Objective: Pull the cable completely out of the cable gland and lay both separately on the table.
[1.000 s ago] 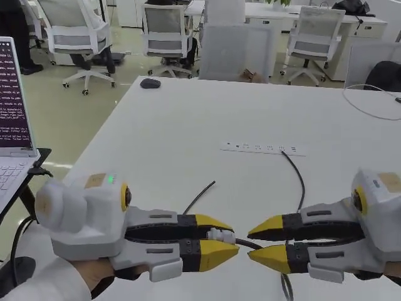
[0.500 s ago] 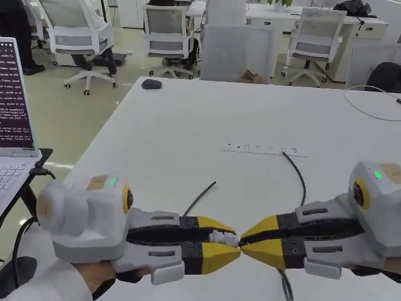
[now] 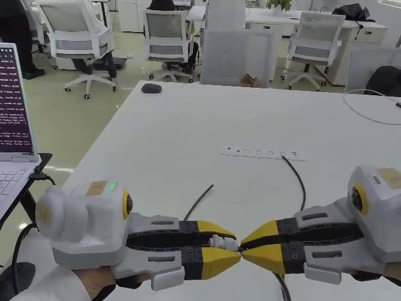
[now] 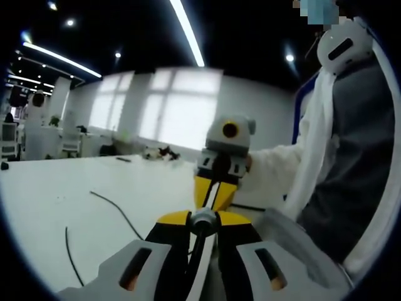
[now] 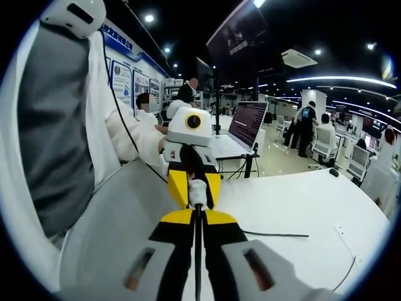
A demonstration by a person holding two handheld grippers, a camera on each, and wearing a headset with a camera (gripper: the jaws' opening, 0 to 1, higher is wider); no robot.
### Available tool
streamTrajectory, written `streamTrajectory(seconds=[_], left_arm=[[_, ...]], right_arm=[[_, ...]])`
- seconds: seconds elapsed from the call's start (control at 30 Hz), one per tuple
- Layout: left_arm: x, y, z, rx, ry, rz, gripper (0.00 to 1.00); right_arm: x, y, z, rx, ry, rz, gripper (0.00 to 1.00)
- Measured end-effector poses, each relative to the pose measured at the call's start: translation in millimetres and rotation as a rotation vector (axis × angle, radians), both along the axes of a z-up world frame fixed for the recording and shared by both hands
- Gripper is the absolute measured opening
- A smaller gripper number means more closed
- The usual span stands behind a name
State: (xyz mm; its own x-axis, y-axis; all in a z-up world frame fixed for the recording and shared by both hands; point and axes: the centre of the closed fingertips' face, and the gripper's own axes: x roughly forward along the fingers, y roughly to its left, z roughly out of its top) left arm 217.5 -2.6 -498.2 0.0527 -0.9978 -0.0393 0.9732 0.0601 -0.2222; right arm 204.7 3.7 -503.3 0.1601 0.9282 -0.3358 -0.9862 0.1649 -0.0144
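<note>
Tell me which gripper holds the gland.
The left gripper: the white gland sits between its jaws. The right gripper, tip to tip with it, is shut on the black cable instead.

Bright even office light, glare on white table, fisheye edges warped, ceiling strips flaring

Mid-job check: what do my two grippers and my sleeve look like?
They match: the left gripper and the right gripper each have a bulky white housing, black jaws with pointed yellow tips, and a tan square on top. The left one shows a small green light. A white sleeve covers the left wrist.
</note>
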Motion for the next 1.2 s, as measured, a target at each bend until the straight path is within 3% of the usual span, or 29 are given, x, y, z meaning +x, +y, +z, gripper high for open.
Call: streamTrajectory(seconds=[0.2, 0.83, 1.2], left_arm=[[1.0, 3.2, -1.7, 0.008, -0.001, 0.006, 0.16], [8.9, 12.8, 3.9, -0.014, 0.011, 0.038, 0.16], [8.9, 11.7, 2.5, -0.018, 0.02, 0.041, 0.16]], right_arm=[[2.3, -10.0, -13.3, -0.039, 0.004, -0.009, 0.03], [7.7, -42.4, -55.7, -0.088, 0.101, -0.105, 0.03], [6.2, -45.7, -60.8, -0.099, 0.113, -0.12, 0.03]])
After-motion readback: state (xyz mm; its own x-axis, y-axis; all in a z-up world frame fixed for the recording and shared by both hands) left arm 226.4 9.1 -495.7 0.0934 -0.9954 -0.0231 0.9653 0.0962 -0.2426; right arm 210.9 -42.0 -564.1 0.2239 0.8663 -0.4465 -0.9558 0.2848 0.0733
